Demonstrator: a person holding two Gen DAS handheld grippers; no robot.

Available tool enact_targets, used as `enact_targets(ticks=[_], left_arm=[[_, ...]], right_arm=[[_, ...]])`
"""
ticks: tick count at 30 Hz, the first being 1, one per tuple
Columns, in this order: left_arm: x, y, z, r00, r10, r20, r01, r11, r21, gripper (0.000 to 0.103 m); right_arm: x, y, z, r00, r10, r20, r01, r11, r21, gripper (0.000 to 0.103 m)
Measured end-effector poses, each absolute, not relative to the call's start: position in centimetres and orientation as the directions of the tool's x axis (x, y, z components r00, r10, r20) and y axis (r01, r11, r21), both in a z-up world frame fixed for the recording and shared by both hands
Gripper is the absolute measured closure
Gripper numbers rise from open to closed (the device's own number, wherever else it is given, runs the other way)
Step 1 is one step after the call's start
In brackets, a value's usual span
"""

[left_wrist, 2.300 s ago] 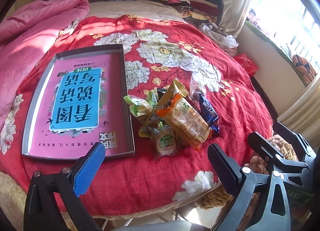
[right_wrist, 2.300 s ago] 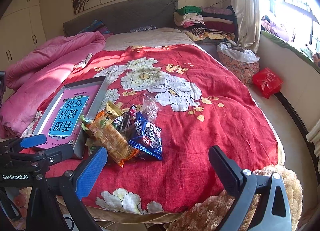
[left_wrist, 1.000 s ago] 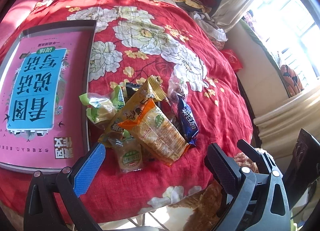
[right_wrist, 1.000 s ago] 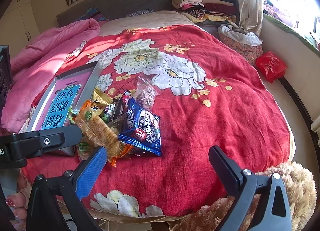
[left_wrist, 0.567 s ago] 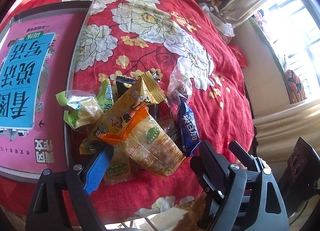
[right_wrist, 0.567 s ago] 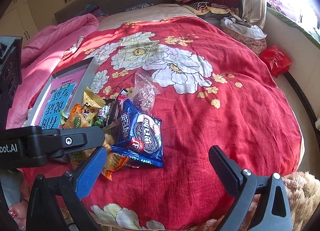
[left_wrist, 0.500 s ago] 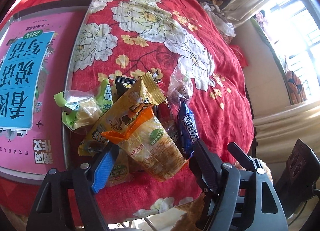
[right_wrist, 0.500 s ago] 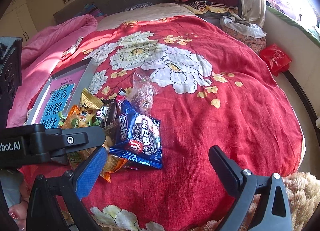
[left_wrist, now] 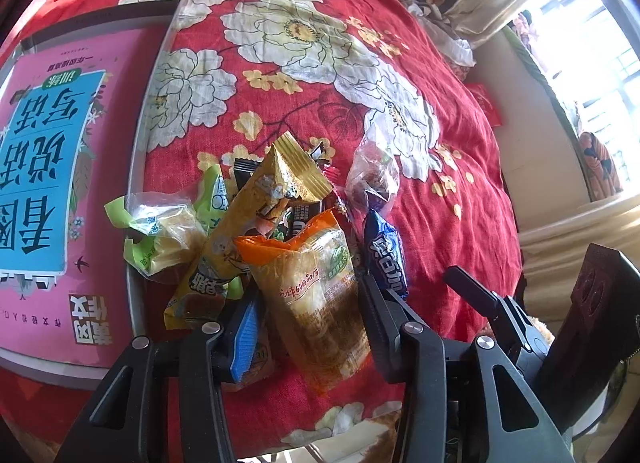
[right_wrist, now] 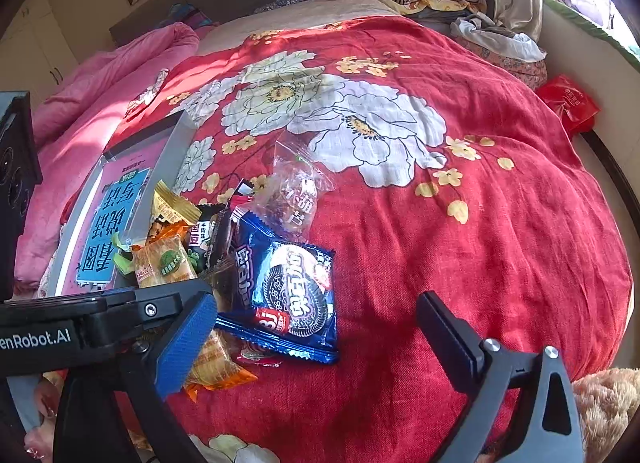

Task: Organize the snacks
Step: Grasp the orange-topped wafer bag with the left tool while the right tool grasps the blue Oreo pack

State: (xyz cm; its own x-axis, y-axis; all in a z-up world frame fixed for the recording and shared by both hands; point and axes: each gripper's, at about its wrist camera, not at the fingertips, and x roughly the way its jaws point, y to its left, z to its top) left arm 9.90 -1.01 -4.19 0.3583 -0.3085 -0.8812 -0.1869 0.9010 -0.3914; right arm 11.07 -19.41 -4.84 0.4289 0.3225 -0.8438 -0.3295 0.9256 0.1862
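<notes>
Left hand-held gripper (left_wrist: 310, 315) lower now, closing — orange-topped cracker pack (left_wrist: 316, 295) (crinkled, translucent) between jaws.

Left claw (left_wrist: 310, 313) angled down, jaws closing; right claw (right_wrist: 316, 327) spread wide.

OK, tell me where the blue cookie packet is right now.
In the right wrist view the blue cookie packet lies flat on the red floral bedspread, at the right edge of the snack pile, just below the clear candy bag.
</notes>
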Motion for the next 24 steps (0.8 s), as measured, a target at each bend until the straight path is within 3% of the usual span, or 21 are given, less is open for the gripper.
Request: enact_targets(ticks=[6, 10, 15, 17, 24], left_arm=[[10.1, -1.4, -4.1, 0.360, -0.303, -0.883, -0.151, 0.915, -0.375, 0.061], [10.4, -1.5, -4.3, 0.358, -0.300, -0.884, -0.138, 0.920, -0.368, 0.066], [10.3, -1.3, -4.4, 0.361, -0.307, -0.880, -0.131, 0.918, -0.374, 0.069], [10.3, -1.2, -4.4, 0.364, -0.305, -0.880, -0.128, 0.920, -0.371, 0.075], [10.3, -0.7, -4.3, 0.377, -0.319, -0.869, -0.126, 0.912, -0.389, 0.080]], right_arm=[[12.2, -18.8, -6.5, 0.350, 0.347, -0.870, -0.339, 0.913, 0.228, 0.020], [12.2, -18.1, -6.5, 0.349, 0.352, -0.869, -0.379, 0.900, 0.212, 0.037], [11.9, -18.4, -6.1, 0.367, 0.361, -0.857, -0.393, 0.896, 0.209, 0.041], [11.9, -18.7, -5.7, 0.385, 0.364, -0.848, -0.387, 0.898, 0.210, 0.050], [12.0, -19.2, -5.1, 0.415, 0.350, -0.840, -0.381, 0.905, 0.189, 0.052]])
